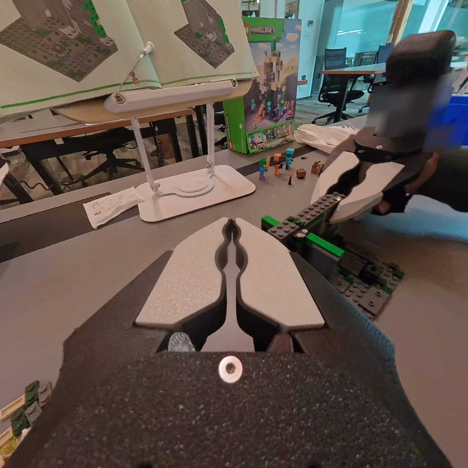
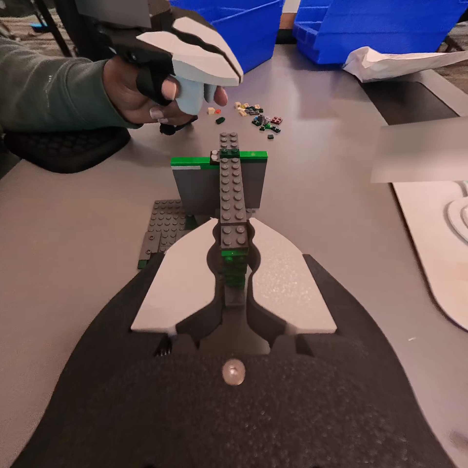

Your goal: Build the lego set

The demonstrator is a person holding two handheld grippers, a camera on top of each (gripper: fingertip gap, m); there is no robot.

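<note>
The grey lego build (image 2: pixel 217 187) stands on the grey table: a studded baseplate (image 2: pixel 167 222), an upright grey wall with a bright green top edge (image 2: pixel 253 154), and a long grey studded strip (image 2: pixel 231 192) running along the top of a second wall. My right gripper (image 2: pixel 233 222) is shut on the near end of that strip and wall; it also shows in the left wrist view (image 1: pixel 336 200). The build shows there too (image 1: pixel 316 240). My left gripper (image 1: pixel 231 222) is shut and empty, above the table left of the build, and it shows in the right wrist view (image 2: pixel 238 76).
An instruction booklet (image 1: pixel 126 50) sits on a white stand (image 1: pixel 197 192). The set's green box (image 1: pixel 271 88), several minifigures (image 1: pixel 277 166), small brown pieces (image 1: pixel 307 171) and a plastic bag (image 1: pixel 111 207) lie behind. Loose small pieces (image 2: pixel 258 116), blue bins (image 2: pixel 354 30) and white paper (image 2: pixel 395 63) are beyond the build. My right fingertips sit around 12 centimetres from my left ones.
</note>
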